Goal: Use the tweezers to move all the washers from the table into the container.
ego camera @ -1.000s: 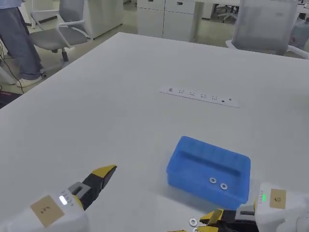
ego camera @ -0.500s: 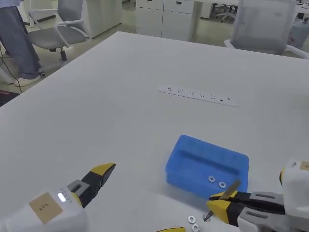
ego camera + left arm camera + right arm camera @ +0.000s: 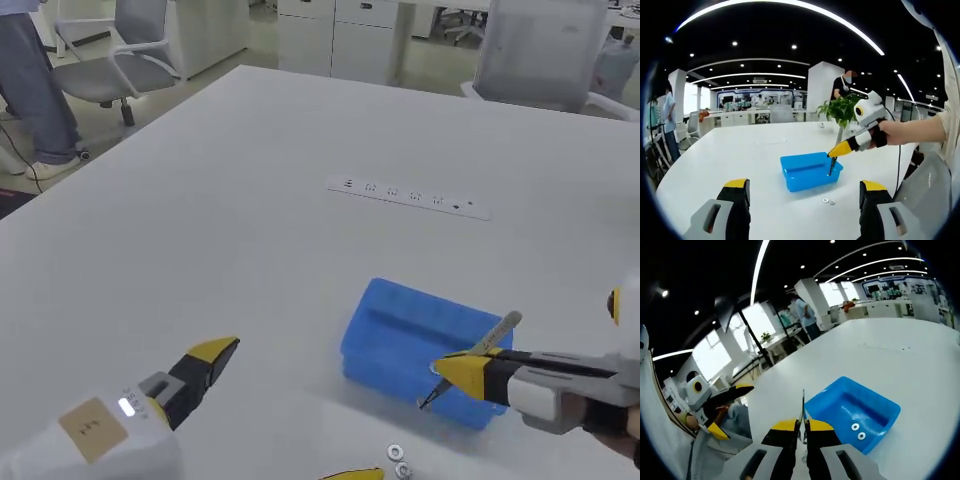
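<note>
- Two washers (image 3: 855, 426) lie inside the blue container (image 3: 372, 358). Two loose washers (image 3: 395, 452) rest on the white worktop (image 3: 250, 230) just beside its near wall.
- The tweezers (image 3: 498, 331) slant down, tips at the container's near edge. Whether they carry a washer cannot be told.
- The right gripper (image 3: 803, 426) has its jaws pinching the tweezers.
- The left gripper (image 3: 804, 186) hovers apart from the container, jaws spread wide.

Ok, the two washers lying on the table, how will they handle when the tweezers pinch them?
The washers look small, thin and flat, so probably light and likelier to skid on the smooth table than roll. Their shiny metal suggests they may slip from the tweezers' narrow tips.
</note>
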